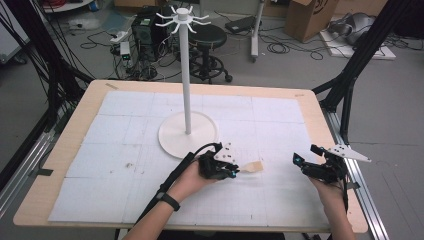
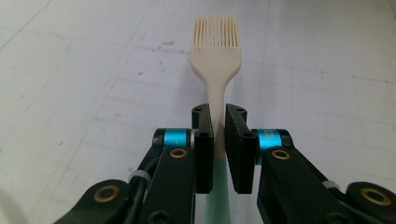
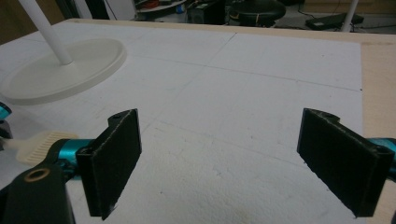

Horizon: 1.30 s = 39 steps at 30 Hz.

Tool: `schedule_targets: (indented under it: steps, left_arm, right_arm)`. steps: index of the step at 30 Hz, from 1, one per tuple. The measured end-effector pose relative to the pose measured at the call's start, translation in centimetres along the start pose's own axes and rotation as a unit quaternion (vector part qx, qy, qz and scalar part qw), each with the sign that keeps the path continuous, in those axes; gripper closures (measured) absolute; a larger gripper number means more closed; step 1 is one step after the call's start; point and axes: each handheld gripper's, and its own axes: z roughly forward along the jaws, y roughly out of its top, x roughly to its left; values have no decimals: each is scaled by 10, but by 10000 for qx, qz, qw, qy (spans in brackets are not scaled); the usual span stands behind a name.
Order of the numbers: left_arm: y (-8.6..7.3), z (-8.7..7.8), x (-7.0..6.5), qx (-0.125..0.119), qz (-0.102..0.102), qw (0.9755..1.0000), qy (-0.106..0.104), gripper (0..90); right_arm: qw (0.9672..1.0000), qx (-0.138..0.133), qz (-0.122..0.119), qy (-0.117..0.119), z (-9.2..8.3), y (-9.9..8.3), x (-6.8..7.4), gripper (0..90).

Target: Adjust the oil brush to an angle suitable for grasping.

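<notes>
Working across the wide wooden surface (image 1: 320, 125) under its white gridded foam mat (image 1: 125, 150), I keep everything on the near half, close to my forearms. Behind my hands stands the tall white hook stand (image 1: 187, 75), a slim pole on a round flat base with a ring of curled hooks at the top. I judge it is where a utensil gets hung, which would explain why the thing I carry is gripped so far back.

My left gripper (image 2: 218, 122) sits just in front of that base, with its jaws pinching the cream silicone basting brush (image 2: 215, 51) by the narrow handle. The brush lies flat and points away from me toward the right, its ribbed bristle head clear of the jaws and low over the mat; I cannot tell whether it touches. Holding the neck keeps the head from drooping and leaves the handle's tail running back behind the jaws.

My right gripper (image 3: 238, 163) waits near the right edge of the mat, well apart from the brush, its jaws spread wide with only bare mat between them, ready to help, I think, if the brush needs re-gripping.
</notes>
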Motion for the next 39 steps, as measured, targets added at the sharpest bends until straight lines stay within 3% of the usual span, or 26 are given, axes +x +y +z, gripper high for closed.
schedule_targets:
  steps: [4, 12, 16, 23, 25, 27, 28, 29, 33, 39]
  left_arm:
    - [4, 11, -2, 46, 168, 9998, -78, 824]
    - [14, 34, -10, 88, 287, 9989, -358, 823]
    - [18, 46, -13, 223, 410, 9978, -472, 822]
    - [16, 50, -13, 274, 310, 9981, -454, 807]
    - [16, 49, -12, 295, 170, 9988, -355, 714]
    - [17, 47, -10, 318, -5, 9989, -348, 622]
    - [17, 45, -10, 322, -86, 9989, -337, 501]
    - [18, 43, -10, 330, -149, 9989, -309, 501]
    - [22, 25, -9, 179, -259, 9994, -111, 349]
    - [15, -22, -7, -270, -383, 9981, 399, 271]
  right_arm:
    - [10000, 1, 8, 1, -1, -1, 1, 126]
    - [10000, -10, 31, -36, -5, -2, -2, 126]
    - [10000, -26, 43, -38, -6, -2, -2, 127]
    - [10000, -10, 5, -25, -5, -2, -1, 127]
    - [10000, 14, 18, -18, -5, -3, -1, 127]
    - [10000, 8, 10, -13, -4, -3, -1, 128]
    - [10000, 7, 17, -11, -4, -3, -1, 127]
    - [10000, 7, 17, -11, -4, -3, -1, 127]
    - [10000, 35, -2, 7, -3, -3, -1, 128]
    - [10000, 74, -55, 35, 1, -3, 3, 128]
